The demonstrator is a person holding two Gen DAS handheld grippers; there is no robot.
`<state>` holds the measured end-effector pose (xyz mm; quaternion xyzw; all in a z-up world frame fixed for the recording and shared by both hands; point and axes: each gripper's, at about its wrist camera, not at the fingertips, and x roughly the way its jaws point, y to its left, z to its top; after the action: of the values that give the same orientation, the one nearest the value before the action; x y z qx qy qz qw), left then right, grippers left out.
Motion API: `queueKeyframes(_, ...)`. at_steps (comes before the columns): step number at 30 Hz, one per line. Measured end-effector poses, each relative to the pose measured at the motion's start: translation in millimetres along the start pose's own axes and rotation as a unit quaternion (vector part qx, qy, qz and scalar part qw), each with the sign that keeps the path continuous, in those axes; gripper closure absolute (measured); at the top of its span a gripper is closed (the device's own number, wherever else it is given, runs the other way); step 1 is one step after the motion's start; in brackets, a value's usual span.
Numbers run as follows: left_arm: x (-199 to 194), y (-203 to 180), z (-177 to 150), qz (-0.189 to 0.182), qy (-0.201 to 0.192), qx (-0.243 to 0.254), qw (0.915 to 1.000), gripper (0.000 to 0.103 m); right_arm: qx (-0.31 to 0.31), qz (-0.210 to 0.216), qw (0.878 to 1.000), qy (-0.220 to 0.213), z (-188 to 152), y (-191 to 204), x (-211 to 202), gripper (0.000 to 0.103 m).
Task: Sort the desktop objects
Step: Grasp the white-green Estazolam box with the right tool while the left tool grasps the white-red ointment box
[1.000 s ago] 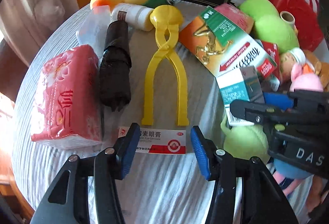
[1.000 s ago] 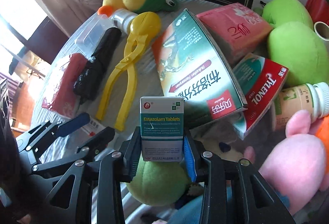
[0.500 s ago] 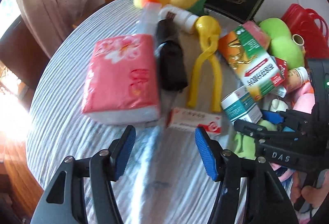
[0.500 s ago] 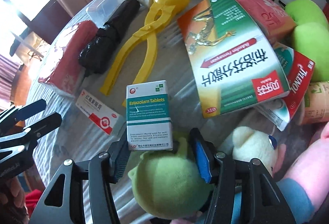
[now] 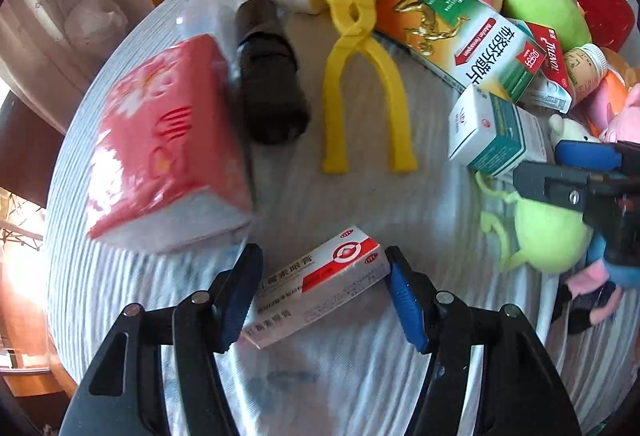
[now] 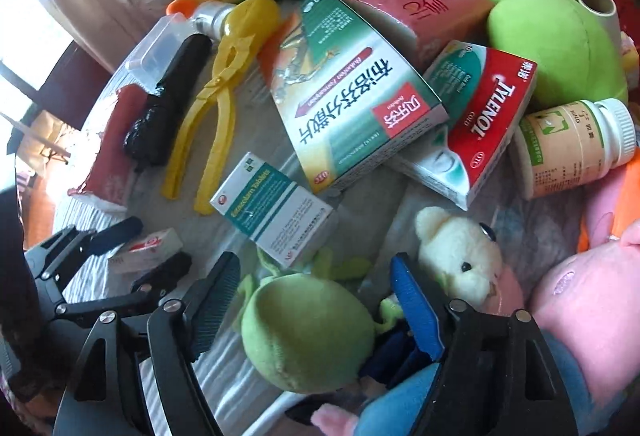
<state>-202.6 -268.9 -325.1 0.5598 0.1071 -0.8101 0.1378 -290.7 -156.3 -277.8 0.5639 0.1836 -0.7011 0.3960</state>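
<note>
Medicine boxes (image 6: 360, 108): four. Tissue packs (image 5: 168, 152): two. Pill bottles (image 6: 576, 148): two. Yellow tongs (image 5: 360, 76): one. Plush toys (image 6: 304, 332): at least five; pile partly hidden.

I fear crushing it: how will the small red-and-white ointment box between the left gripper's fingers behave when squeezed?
The ointment box looks like thin card, so it probably dents easily. It seems light. It lies askew between the left gripper, whose jaws are opening, so it may twist.

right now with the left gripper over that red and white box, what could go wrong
The red and white box lies slantwise between the opening left gripper, so closing may twist it out. The pink tissue pack sits close beside the left finger and could get nudged.
</note>
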Motion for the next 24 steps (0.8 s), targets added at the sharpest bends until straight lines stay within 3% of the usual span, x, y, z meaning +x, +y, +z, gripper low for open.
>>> queueKeyframes(4, -24, 23, -7, -0.021, -0.031, -0.042, 0.9984, 0.04, -0.013, 0.003, 1.0, -0.009, 2, 8, 1, 0.019)
queueKeyframes(9, -41, 23, -35, -0.03, -0.026, -0.079, 0.9961, 0.04, -0.026, -0.004, 1.0, -0.009, 7, 4, -1, 0.01)
queueKeyframes(15, -34, 14, -57, -0.026, 0.025, -0.082, 0.996, 0.04, -0.049, -0.017, 0.999, -0.003, 1, 9, 0, 0.007)
queueKeyframes(21, -60, 14, -50, -0.032, -0.006, -0.074, 0.9967, 0.04, -0.077, -0.027, 0.997, -0.006, 2, 23, 0, 0.001)
queueKeyframes(24, -60, 22, -45, -0.011, -0.006, -0.076, 0.9971, 0.024, -0.076, -0.024, 0.997, -0.006, 2, 24, 0, 0.001)
